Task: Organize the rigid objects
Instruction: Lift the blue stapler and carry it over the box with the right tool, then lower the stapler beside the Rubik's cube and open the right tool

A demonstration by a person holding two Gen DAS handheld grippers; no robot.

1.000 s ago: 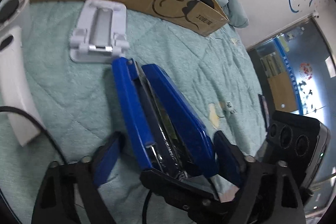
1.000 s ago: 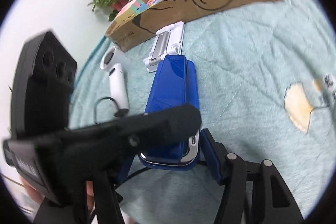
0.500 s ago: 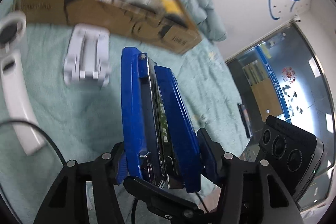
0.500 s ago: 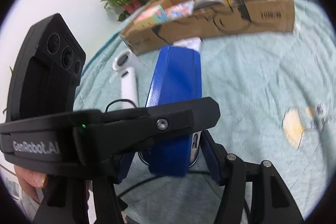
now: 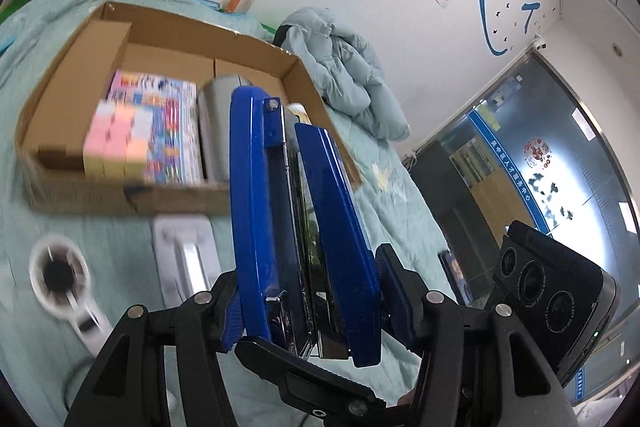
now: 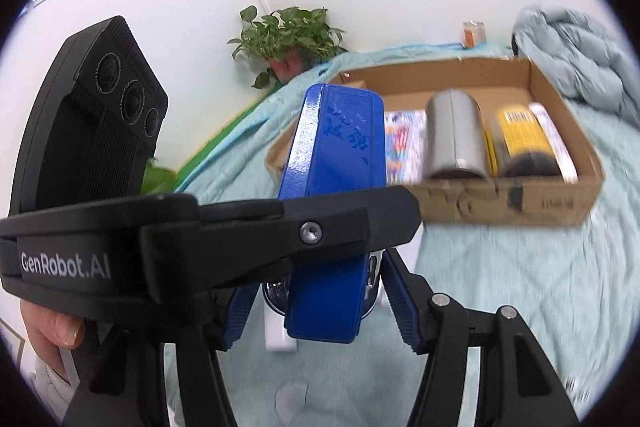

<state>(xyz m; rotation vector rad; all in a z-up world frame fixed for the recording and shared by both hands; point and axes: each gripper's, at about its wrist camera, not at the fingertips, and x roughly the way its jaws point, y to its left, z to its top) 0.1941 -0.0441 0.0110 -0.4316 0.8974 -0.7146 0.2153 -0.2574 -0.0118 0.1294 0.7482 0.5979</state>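
Left wrist view: the left gripper (image 5: 310, 311) squeezes the big blue stapler (image 5: 296, 227) by its two flat sides, up in the air above the green blanket (image 5: 400, 195).
Behind it: a cardboard box (image 5: 80, 193) holds colourful blocks (image 5: 116, 143) and a grey can (image 5: 214, 131).
Right wrist view: the right gripper (image 6: 320, 303) clamps the same stapler (image 6: 332, 187) near its back end.
Box: it sits past the stapler's tip.
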